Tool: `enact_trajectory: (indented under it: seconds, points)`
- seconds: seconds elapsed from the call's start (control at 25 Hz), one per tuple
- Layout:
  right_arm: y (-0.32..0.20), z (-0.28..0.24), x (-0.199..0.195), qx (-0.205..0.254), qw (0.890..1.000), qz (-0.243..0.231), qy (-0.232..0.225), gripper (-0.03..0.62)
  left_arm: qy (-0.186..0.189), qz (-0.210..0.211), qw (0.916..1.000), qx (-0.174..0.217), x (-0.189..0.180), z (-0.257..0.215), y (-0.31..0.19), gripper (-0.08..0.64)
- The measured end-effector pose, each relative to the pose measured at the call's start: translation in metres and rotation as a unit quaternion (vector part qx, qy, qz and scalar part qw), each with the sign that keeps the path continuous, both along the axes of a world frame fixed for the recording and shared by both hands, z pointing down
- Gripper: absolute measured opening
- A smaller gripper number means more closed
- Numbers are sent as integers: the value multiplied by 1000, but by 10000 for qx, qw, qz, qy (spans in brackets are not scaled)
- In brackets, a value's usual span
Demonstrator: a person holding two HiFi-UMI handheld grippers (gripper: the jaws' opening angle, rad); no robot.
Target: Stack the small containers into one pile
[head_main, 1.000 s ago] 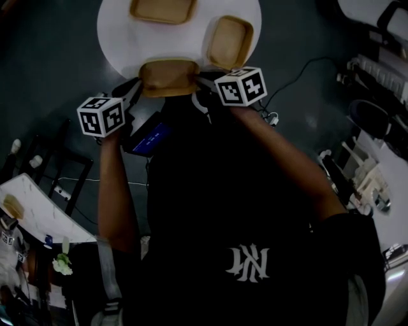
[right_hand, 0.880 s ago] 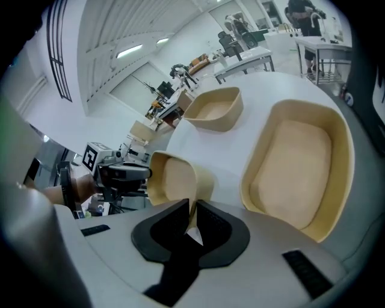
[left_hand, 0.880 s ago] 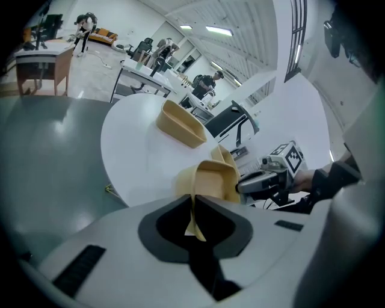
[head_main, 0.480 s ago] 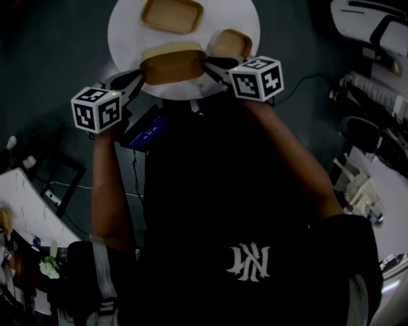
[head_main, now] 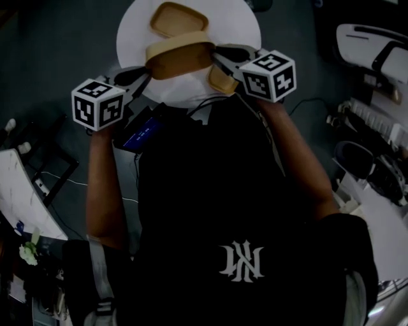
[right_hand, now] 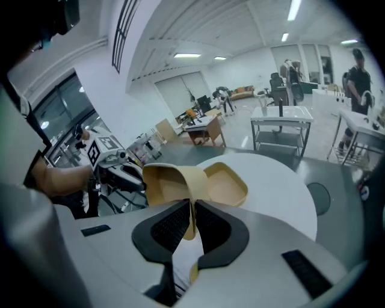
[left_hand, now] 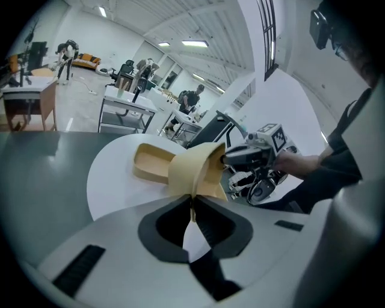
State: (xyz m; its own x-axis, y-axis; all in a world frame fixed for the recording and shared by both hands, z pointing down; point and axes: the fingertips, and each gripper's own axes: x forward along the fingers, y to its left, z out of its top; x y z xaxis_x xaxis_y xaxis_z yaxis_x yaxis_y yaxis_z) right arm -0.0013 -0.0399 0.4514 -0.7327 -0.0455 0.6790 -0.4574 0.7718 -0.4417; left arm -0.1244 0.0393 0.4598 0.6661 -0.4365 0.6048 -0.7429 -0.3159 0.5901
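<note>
A tan held container (head_main: 180, 57) hangs tilted over the round white table (head_main: 237, 24), carried between both grippers. My left gripper (head_main: 145, 72) is shut on its left rim (left_hand: 192, 201). My right gripper (head_main: 218, 57) pinches the opposite rim (right_hand: 191, 210); its jaws have just been closing with that rim between them. A second container (head_main: 178, 19) rests on the table beyond, also seen in the left gripper view (left_hand: 150, 163). A third container (head_main: 220, 80) lies at the table's near edge, partly hidden by the right gripper, and shows open side up in the right gripper view (right_hand: 226, 184).
A small device with a blue screen (head_main: 144, 132) hangs by the person's chest under the left gripper. White equipment (head_main: 373, 44) and cables stand on the dark floor at the right. A white desk corner (head_main: 19, 191) is at the left.
Both grippers have raised the held container off the table's near edge and carried it toward the far container. It now overlaps the table's middle and tilts more.
</note>
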Motion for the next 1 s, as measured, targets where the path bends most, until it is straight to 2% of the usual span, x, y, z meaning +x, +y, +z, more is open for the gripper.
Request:
enact_trajectory:
  seconds: [0.16,0.28,0.48,0.72,0.88,1.0]
  points:
    - [-15,-15,7,128,9990,-397,-164,57,-149,-62,9999,23,15,-10,-6,28]
    - [-25,-25,13,71,9971,-674,-360,57,-158,-275,9995,43,25,-22,-11,28]
    - [-43,-35,24,33,9909,-1183,-648,57,-385,-759,9964,4,46,-37,-17,28]
    - [-63,-54,34,44,9787,-1796,-996,57,-637,-1473,9870,21,69,-52,-26,26]
    - [-72,-60,24,2,9683,-2223,-1137,57,-615,-1924,9794,-18,75,-52,-24,27]
    - [-77,-60,23,-73,9573,-2645,-1164,57,-544,-2327,9710,-98,94,-50,-20,28]
